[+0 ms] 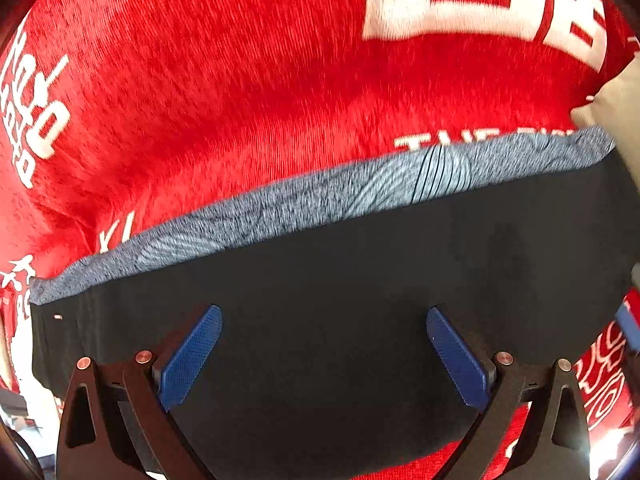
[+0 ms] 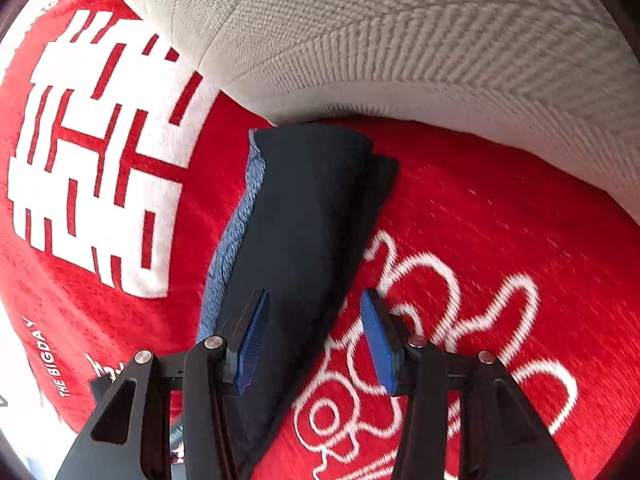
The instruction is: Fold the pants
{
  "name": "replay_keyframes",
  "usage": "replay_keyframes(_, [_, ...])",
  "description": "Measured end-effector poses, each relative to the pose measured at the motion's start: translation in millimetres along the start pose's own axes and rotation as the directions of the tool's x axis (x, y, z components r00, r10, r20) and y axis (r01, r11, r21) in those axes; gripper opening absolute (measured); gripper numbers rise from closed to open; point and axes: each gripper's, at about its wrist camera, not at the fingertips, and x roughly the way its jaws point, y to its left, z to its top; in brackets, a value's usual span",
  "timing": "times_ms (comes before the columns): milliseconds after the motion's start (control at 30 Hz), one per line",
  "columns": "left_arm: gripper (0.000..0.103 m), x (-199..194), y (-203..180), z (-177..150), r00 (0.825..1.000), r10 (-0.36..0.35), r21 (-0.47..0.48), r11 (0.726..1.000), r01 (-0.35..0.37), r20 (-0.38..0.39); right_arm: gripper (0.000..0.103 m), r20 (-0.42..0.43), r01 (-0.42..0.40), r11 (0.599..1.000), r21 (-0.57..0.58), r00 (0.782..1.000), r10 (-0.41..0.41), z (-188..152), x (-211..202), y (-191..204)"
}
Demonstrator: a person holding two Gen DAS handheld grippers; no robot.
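The dark navy pants (image 1: pixel 360 272) lie folded into a long narrow stack on a red blanket (image 1: pixel 220 100), with a blue-grey heathered band (image 1: pixel 320 196) along the far edge. My left gripper (image 1: pixel 324 320) is open just above the middle of the stack, holding nothing. In the right wrist view the folded pants (image 2: pixel 304 216) run away from me, the heathered band (image 2: pixel 236 232) on their left side. My right gripper (image 2: pixel 314 308) is open and empty over the near right edge of the stack.
The red blanket (image 2: pixel 500 220) has large white printed characters (image 2: pixel 92 152) and white line drawings (image 2: pixel 420 312). A cream woven cushion (image 2: pixel 400 40) rises just beyond the far end of the pants; it also shows in the left wrist view (image 1: pixel 616 96).
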Motion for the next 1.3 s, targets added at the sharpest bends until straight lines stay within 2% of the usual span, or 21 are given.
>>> replay_keyframes(233, [0.103,7,4,-7,1.0,0.009,-0.011,1.0,-0.009,0.005,0.052,0.032,-0.066,0.997,0.027,0.997,0.065,9,9,0])
replay_keyframes(267, [0.103,-2,-9,-9,1.0,0.01,-0.012,1.0,-0.01,0.002,0.053,0.03,-0.079,0.996,0.029,0.996,0.078,10,10,0])
replay_keyframes(433, [0.103,-16,-13,-15,1.0,-0.015,-0.027,1.0,0.015,-0.004,0.053,0.013,-0.12,0.992,0.033,0.993,0.12,3,8,-4])
replay_keyframes(633, [0.103,-26,-25,-20,1.0,-0.009,-0.015,1.0,0.009,0.012,0.052,-0.002,-0.145,0.988,0.051,0.989,0.145,18,30,9])
replay_keyframes(700, [0.103,-35,-26,-18,0.999,-0.011,-0.026,1.0,0.012,0.045,0.039,-0.057,-0.091,0.994,0.067,0.994,0.095,24,38,15])
replay_keyframes(733, [0.103,-39,-25,-18,0.998,-0.016,-0.031,0.999,0.017,0.059,0.02,-0.081,-0.052,0.997,0.06,0.995,0.057,26,39,17])
replay_keyframes(767, [0.093,-44,-25,-18,0.997,-0.02,-0.037,0.999,0.023,0.074,0.017,-0.098,-0.017,0.999,0.04,0.995,0.02,27,39,20])
replay_keyframes(833, [0.084,-44,-27,-18,0.998,-0.037,-0.035,0.999,0.039,0.056,0.015,-0.11,-0.018,1.0,-0.014,0.994,0.016,28,35,27])
replay_keyframes(900, [0.079,-32,-33,-22,0.998,-0.061,-0.034,0.998,0.062,0.024,0.014,-0.115,-0.017,0.998,-0.063,0.993,0.009,28,31,37])
replay_keyframes(933, [0.071,-24,-35,-25,0.998,-0.065,-0.023,0.998,0.065,0.009,0.014,-0.117,-0.021,0.997,-0.076,0.993,0.012,29,30,41])
replay_keyframes(967, [0.07,-15,-37,-31,0.997,-0.071,-0.013,0.997,0.071,0.006,0.014,-0.118,-0.028,0.995,-0.091,0.993,0.017,28,29,45])
replay_keyframes(1067, [0.071,-16,-41,-43,0.994,-0.059,0.008,0.998,0.059,0.092,0.014,-0.127,-0.041,0.98,-0.192,0.992,0.017,25,21,68])
replay_keyframes(1233, [0.071,-16,-38,-48,0.99,-0.089,-0.002,0.996,0.09,0.114,0.014,-0.121,-0.057,0.932,-0.357,0.993,0.015,10,6,110])
replay_keyframes(1300, [0.071,-19,-36,-51,0.987,-0.097,-0.004,0.995,0.098,0.128,0.014,-0.121,-0.062,0.901,-0.428,0.993,0.011,-1,1,129])
